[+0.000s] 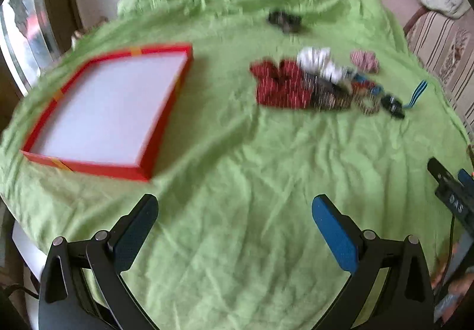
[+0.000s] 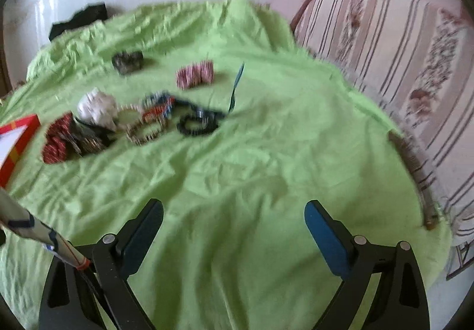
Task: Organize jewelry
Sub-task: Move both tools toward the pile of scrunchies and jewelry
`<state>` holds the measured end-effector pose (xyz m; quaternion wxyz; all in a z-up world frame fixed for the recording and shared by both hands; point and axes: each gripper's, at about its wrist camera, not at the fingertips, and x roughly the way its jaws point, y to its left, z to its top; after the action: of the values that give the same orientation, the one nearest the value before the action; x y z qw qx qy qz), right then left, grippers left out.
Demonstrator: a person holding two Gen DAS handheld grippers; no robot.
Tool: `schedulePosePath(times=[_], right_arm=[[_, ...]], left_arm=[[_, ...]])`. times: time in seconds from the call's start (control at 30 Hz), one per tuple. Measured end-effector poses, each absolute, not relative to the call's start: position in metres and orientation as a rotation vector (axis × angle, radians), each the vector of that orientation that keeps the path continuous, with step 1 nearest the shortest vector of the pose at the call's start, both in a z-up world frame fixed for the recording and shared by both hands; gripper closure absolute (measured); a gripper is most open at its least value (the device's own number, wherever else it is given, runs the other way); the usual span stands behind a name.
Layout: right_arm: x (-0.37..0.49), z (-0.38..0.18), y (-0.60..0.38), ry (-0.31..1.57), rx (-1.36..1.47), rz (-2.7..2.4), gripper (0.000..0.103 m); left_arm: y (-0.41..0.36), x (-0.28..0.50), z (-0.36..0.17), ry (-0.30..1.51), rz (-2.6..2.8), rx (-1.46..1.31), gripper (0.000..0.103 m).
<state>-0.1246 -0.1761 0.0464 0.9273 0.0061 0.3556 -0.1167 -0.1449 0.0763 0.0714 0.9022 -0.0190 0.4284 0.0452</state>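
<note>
Though both views are smeared by blur, a heap of jewelry [image 1: 323, 84] made out on the green cloth [image 1: 237, 182] covering the bench, well ahead of both tools. Individual pieces hard to separate: red striped bundle [image 2: 57, 139], white lump [image 2: 96, 107], beaded bangle [image 2: 145, 130], black beaded ring [image 2: 197, 124], pink piece [image 2: 195, 75] set apart, dark piece [image 2: 127, 62] farther back. Red box [image 1: 109, 113] to the left, shallow, white floor bare, nothing inside; cut off at the frame edge in right wrist view. Left tool [image 1: 234, 211] fingers spread apart, holding nothing, above bare cloth. Right tool [image 2: 234, 216] likewise spread and empty. Striped sofa [image 2: 400, 63] beyond the cloth's right edge.
</note>
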Motion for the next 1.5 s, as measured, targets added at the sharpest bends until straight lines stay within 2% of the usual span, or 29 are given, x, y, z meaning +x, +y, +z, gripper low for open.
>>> schedulePosePath(times=[0.1,0.33,0.6,0.87,0.97,1.13,1.5], right_arm=[[-0.136,0.06,-0.171,0.698,-0.008,-0.235,0.005],[-0.159,0.082,-0.157,0.64,0.016,-0.188,0.006],[-0.203,0.124,-0.151,0.433,0.011,-0.225,0.006],[-0.233,0.159,-0.148,0.326,0.052,-0.17,0.006],[-0.231,0.164,-0.149,0.348,0.074,-0.149,0.006],[-0.218,0.157,-0.154,0.403,0.08,-0.153,0.006],[-0.141,0.113,-0.144,0.68,0.082,-0.069,0.006]], left_arm=[[0.075,-0.156,0.094,0.791,0.124,-0.021,0.0],[0.066,-0.173,0.115,0.754,0.112,0.09,0.0],[0.075,-0.216,0.167,0.558,0.186,0.168,0.0],[0.087,-0.232,0.197,0.506,0.228,0.219,0.0],[0.089,-0.227,0.212,0.458,0.201,0.213,0.0],[0.085,-0.191,0.211,0.492,0.085,0.2,0.0],[0.084,-0.083,0.137,0.74,-0.072,0.039,0.0]])
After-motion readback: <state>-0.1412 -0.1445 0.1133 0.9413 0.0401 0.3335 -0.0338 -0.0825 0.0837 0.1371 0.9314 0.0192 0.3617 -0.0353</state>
